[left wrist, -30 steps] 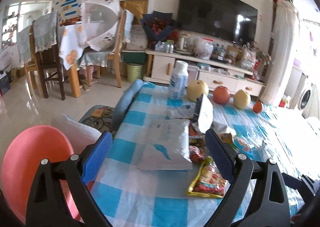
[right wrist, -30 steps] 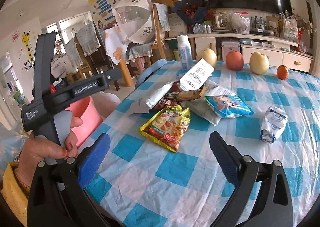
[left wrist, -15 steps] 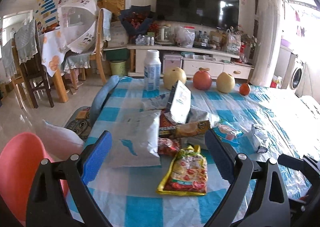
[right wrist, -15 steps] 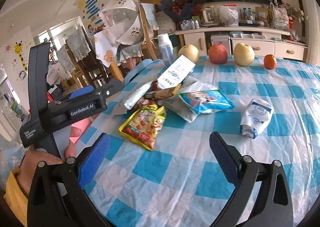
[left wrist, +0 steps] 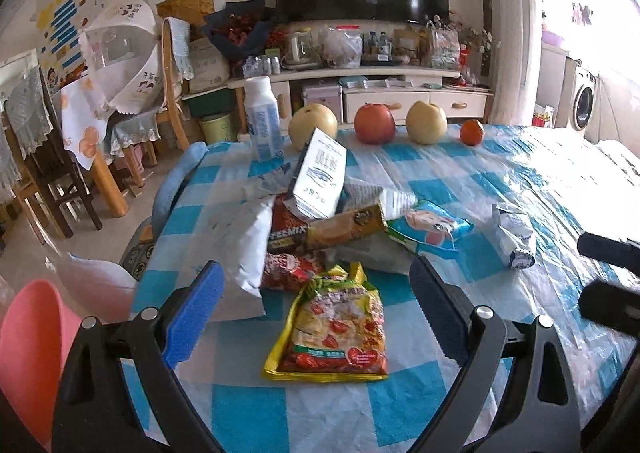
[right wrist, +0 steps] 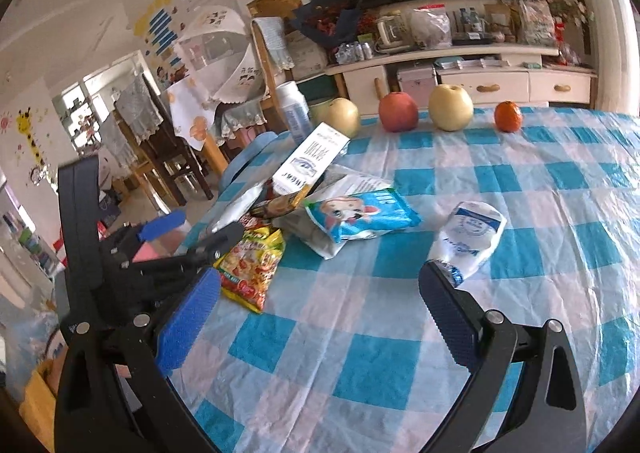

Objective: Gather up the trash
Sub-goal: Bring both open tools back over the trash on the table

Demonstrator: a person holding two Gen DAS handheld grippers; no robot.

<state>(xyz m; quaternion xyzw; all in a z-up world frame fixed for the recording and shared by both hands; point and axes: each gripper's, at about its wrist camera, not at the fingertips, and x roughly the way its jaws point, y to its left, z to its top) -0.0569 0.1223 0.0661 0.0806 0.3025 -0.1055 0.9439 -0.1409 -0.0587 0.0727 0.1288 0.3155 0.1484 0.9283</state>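
Observation:
A pile of trash lies on the blue-checked tablecloth (left wrist: 472, 181): a yellow snack bag (left wrist: 334, 327), a white mailer bag (left wrist: 240, 249), a coffee-mix packet (left wrist: 326, 231), a white carton (left wrist: 320, 177), a blue cartoon wrapper (left wrist: 430, 227) and a crumpled white milk pouch (left wrist: 514, 239). My left gripper (left wrist: 316, 313) is open, its jaws either side of the yellow bag, just above it. My right gripper (right wrist: 320, 317) is open and empty over the cloth, its right pad (right wrist: 444, 301) near the milk pouch (right wrist: 470, 237). The yellow bag (right wrist: 252, 265) lies to its left.
A white bottle (left wrist: 262, 119), two pears, an apple (left wrist: 374, 123) and an orange (left wrist: 472, 132) line the table's far edge. A pink bin (left wrist: 28, 349) with a white liner stands off the table's left edge. Chairs and a TV cabinet lie beyond.
Both grippers have moved forward and to the right over the table. The left one has come up to the yellow snack bag; the right one has neared the milk pouch.

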